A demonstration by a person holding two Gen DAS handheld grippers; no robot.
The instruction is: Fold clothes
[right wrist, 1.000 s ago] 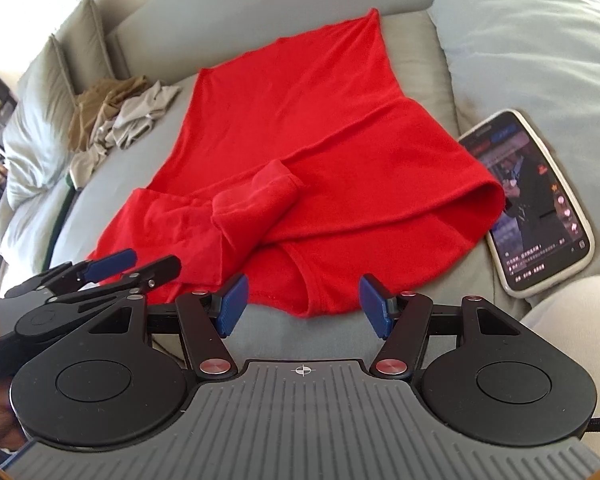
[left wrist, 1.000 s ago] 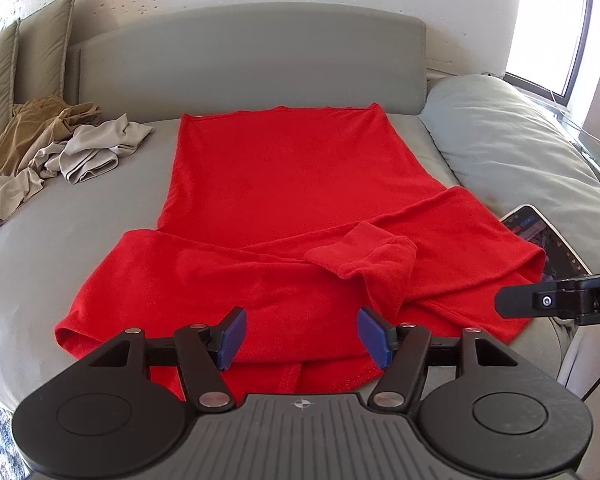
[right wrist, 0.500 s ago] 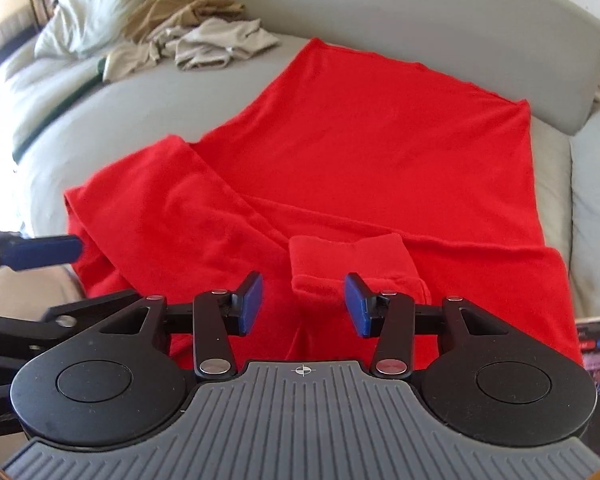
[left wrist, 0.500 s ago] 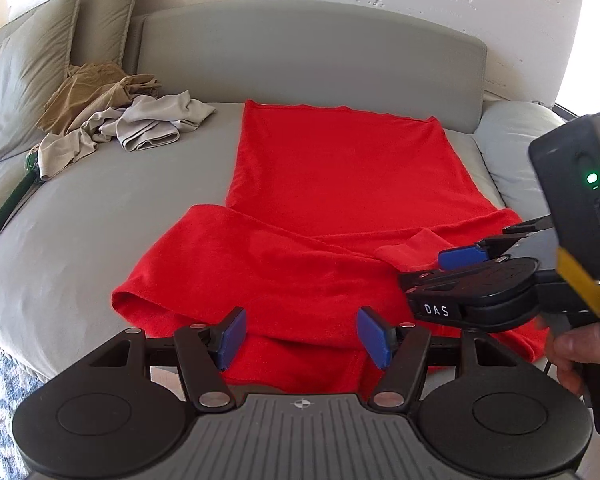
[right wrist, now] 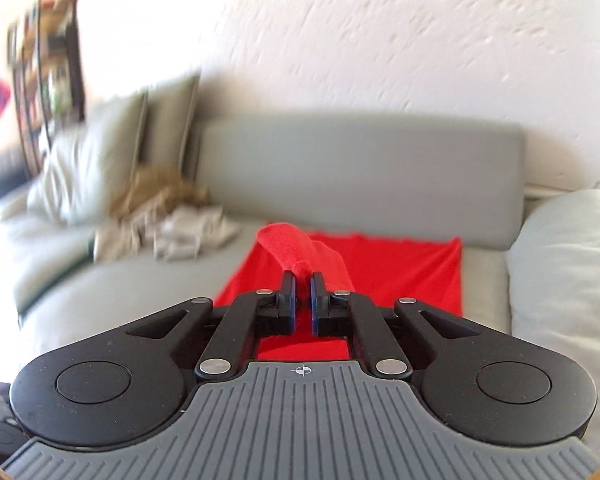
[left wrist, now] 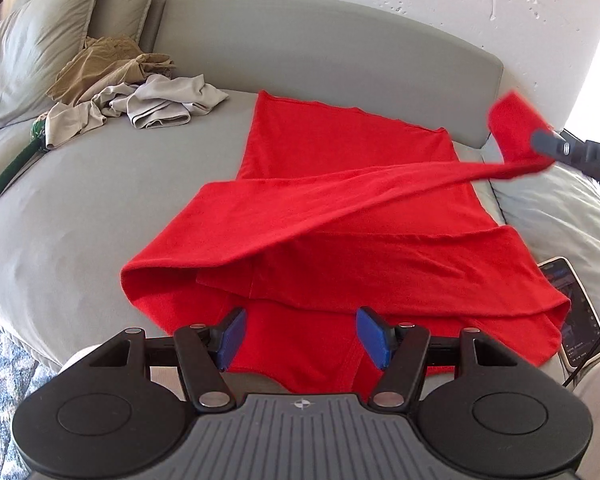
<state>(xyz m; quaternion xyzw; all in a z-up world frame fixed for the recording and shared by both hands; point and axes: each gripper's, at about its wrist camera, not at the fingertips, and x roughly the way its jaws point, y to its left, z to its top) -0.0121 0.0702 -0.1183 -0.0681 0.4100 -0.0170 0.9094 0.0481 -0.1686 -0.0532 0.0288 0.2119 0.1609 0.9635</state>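
The big grey bed carried everything, and the red top lay spread flat across the middle of it, its far hem close to the grey headboard. The top looked soft, light and floppy, so it would likely sag and stretch wherever it was lifted and would not keep a shape by itself. One long sleeve was pulled up off the body of the top and stretched out tight toward the right side. The right hand-held gripper had just been closing, and its jaws were clenched on the cuff at the end of that sleeve, with the cloth pinched between them. The cuff seemed a good place to hold (it was thicker and doubled over, so it should slip less). The left hand-held gripper hung over the near edge of the top with its jaws released and nothing between them; the near hem or the shoulder fold looked like fair spots for it. A heap of tan and grey clothes sat well apart by the pillows. A phone lay just beside the top's right edge.
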